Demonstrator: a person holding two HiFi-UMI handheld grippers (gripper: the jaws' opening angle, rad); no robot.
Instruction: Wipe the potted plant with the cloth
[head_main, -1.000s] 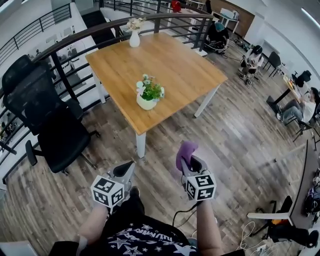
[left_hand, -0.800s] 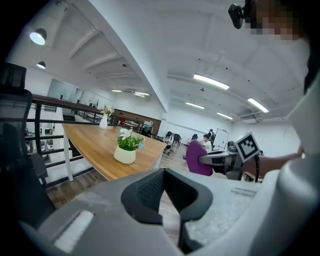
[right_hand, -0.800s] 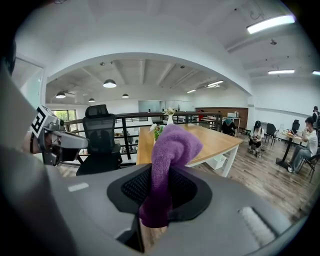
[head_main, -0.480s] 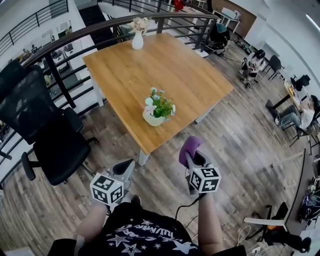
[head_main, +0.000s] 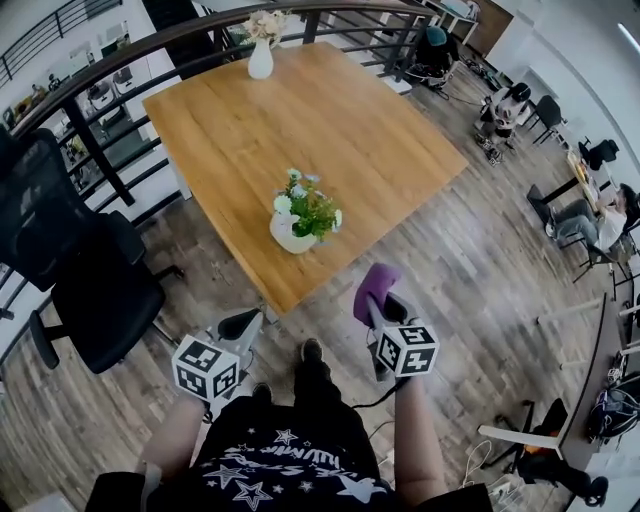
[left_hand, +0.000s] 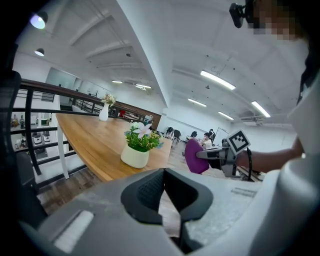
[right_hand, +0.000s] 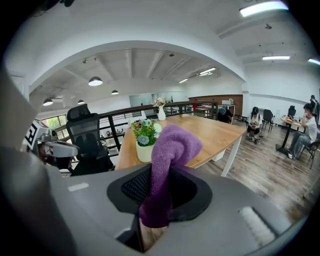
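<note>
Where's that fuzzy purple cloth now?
The fuzzy purple cloth is pinched in the right gripper, centre-right in the head view, just off the near corner of the wooden table.

Wooden table (head_main: 330, 130), white flower vase (head_main: 260, 62), black office chair (head_main: 90, 290), railing (head_main: 95, 152)

I see a wooden tabletop (head_main: 340, 120) on plank floor (head_main: 480, 270), a black office chair (head_main: 95, 290) left of it, and a dark railing (head_main: 95, 152) behind it.

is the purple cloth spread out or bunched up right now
Bunched up: the purple cloth is pinched in the jaws of the right gripper and sticks up as a clump, its top flopped over.
</note>
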